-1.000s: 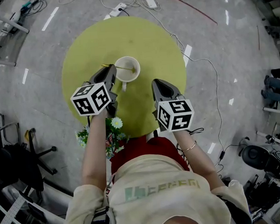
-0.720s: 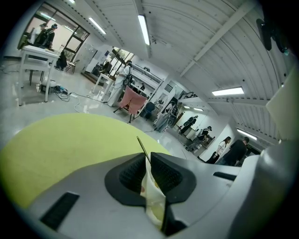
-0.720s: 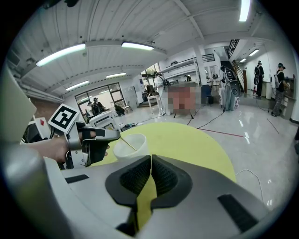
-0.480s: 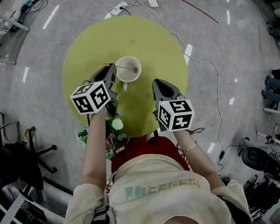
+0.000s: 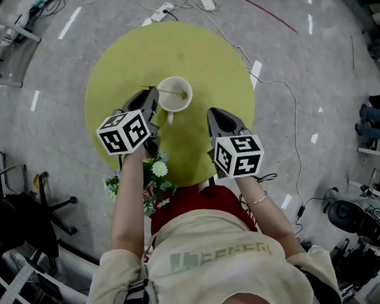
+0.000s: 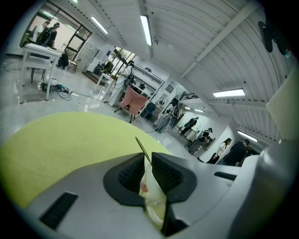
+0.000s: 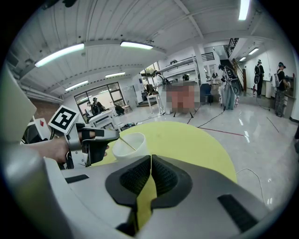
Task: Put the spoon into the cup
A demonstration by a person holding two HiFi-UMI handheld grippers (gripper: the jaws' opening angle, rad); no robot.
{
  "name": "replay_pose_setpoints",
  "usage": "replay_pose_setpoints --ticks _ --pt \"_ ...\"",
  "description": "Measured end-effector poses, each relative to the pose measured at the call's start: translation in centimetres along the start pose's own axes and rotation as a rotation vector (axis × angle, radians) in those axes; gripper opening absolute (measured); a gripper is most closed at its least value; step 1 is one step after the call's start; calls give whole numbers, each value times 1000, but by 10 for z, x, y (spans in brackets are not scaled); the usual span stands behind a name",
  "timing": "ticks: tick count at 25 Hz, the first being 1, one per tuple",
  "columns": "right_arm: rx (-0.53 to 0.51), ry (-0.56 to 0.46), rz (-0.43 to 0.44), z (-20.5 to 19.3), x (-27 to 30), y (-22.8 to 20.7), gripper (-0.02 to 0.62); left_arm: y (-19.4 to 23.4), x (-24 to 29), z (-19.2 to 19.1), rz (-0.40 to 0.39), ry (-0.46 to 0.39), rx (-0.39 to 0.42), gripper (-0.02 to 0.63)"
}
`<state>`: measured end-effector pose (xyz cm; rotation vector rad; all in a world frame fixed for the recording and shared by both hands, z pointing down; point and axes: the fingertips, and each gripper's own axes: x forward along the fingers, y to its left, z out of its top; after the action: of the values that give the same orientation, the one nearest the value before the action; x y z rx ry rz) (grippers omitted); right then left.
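Observation:
A white cup [image 5: 174,104] stands near the middle of the round yellow-green table [image 5: 203,57]. A thin spoon [image 5: 168,91] lies across the cup, its bowl inside and its handle reaching left over the rim. My left gripper [image 5: 149,93] is at the cup's left rim, shut on the spoon's handle [image 6: 141,145]. From the right gripper view, the left gripper [image 7: 114,135] holds the spoon [image 7: 127,143] slanting down into the cup [image 7: 133,140]. My right gripper [image 5: 214,113] hovers to the right of the cup and nearer to me, its jaws [image 7: 150,161] shut on nothing.
A bunch of artificial flowers [image 5: 154,179] sits at the table's near edge under my left arm. Cables and a power strip [image 5: 161,12] lie on the floor behind the table. An office chair [image 5: 45,202] stands to the left.

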<state>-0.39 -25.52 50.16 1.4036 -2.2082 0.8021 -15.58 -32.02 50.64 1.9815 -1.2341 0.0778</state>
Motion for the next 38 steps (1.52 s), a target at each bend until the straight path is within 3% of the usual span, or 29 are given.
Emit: replay_pose_setpoints --ticks 10,23,38 --pt "6 -2 0 -2 -4 0 37 -1 -6 -1 -10 -11 -37 111" --pt "11 -27 8 -2 -17 6 37 6 -29 19 48 -109 -56 121" --pt "4 -70 16 -2 -36 14 37 -10 -61 44 95 -195 92 121"
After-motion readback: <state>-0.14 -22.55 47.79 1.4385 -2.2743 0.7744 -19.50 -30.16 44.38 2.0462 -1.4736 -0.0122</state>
